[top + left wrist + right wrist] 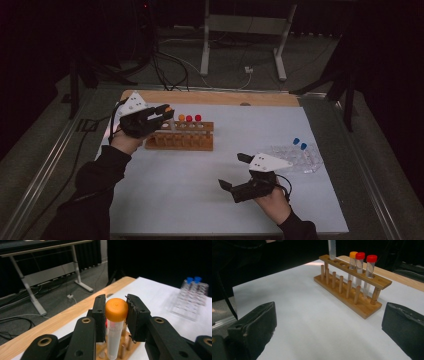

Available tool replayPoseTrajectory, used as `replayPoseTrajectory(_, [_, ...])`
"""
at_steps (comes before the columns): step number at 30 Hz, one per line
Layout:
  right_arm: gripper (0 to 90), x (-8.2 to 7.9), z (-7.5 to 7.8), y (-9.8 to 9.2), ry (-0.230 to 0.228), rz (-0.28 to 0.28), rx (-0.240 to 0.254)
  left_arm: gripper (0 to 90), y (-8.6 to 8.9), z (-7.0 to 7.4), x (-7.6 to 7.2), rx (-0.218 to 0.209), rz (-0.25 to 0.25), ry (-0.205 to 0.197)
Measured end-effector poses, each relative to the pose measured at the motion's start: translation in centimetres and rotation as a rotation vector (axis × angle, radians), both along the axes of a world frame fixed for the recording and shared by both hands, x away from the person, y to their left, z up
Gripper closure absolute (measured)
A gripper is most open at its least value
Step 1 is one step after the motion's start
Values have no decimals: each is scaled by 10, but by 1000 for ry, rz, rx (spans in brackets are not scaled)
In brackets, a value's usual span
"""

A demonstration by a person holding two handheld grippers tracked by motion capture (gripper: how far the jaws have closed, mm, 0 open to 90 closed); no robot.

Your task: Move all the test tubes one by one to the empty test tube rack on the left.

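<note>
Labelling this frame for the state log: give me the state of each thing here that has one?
left tongs: shut on orange-capped tube
orange-capped tube: upright, capped, held above wooden rack
right tongs: open, nothing between them
wooden rack: standing, three capped tubes in it
clear rack: two blue-capped tubes in it

Orange-capped clear tube [116, 322] stands upright, clamped by its cap between the left gripper's [116, 315] jaws.

The room is dim and its surroundings fall to near black, while the white table [200, 200] is evenly lit from above. Shadows are soft. The high view is grainy, and the black jaws at the bottom of both gripper views are slightly soft.
</note>
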State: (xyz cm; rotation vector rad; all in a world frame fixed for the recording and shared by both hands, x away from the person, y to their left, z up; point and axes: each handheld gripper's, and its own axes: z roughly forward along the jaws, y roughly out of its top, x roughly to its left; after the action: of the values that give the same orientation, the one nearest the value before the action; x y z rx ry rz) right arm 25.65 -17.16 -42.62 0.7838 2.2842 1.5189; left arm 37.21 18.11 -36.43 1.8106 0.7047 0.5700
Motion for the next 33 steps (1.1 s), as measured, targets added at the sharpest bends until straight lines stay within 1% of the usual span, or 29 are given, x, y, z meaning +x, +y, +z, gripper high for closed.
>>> replayPoseTrajectory(2, [0, 0, 0, 0, -4, 2, 3, 716, 0, -2, 6, 2, 11, -2])
replayPoseTrajectory(5, [0, 0, 0, -1, -8, 2, 9, 716, 1, -6, 15, -9, 22, -4])
replayPoseTrajectory(7, [0, 0, 1, -1, -14, 2, 1, 716, 0, -10, 21, -1, 44, 3])
replayPoseTrajectory(10, [0, 0, 0, -1, -15, 0, -5, 716, 2, -17, 29, -13, 63, 18])
replayPoseTrajectory(11, [0, 0, 0, -2, -13, 1, -4, 716, 2, -20, 31, -8, 73, 19])
replayPoseTrajectory(12, [0, 0, 0, -2, -12, 2, -4, 716, 3, -23, 33, -18, 80, 21])
replayPoseTrajectory(13, [0, 0, 0, -2, -14, 0, -5, 716, 3, -26, 36, -21, 84, 34])
replayPoseTrajectory(14, [0, 0, 0, -2, -13, 0, -6, 716, 3, -29, 37, -15, 95, 35])
replayPoseTrajectory(15, [0, 0, 0, -2, -10, 2, -5, 716, 4, -32, 39, -26, 96, 42])
replayPoseTrajectory(16, [0, 0, 0, -2, -10, 1, -4, 716, 4, -34, 40, -36, 94, 50])
replayPoseTrajectory(18, [0, 0, -1, -2, -11, 2, -7, 716, 2, -39, 41, -22, 99, 55])
replayPoseTrajectory(19, [0, 0, -1, -3, -9, 4, -5, 716, 2, -42, 42, -33, 95, 64])
replayPoseTrajectory(20, [0, 0, -1, -3, -5, 4, -1, 716, 1, -44, 42, -29, 94, 66])
replayPoseTrajectory(21, [0, 1, -1, -3, -5, 6, -1, 716, 0, -46, 42, -12, 98, 63])
replayPoseTrajectory(23, [0, 0, -1, -3, -3, 9, -2, 716, -2, -51, 43, -14, 95, 74])
replayPoseTrajectory(28, [0, 0, -2, -2, 5, 12, -3, 716, -6, -63, 45, 7, 96, 94])
replayPoseTrajectory(33, [0, 1, -1, -4, 8, 10, -2, 716, -9, -74, 47, 13, 102, 113])
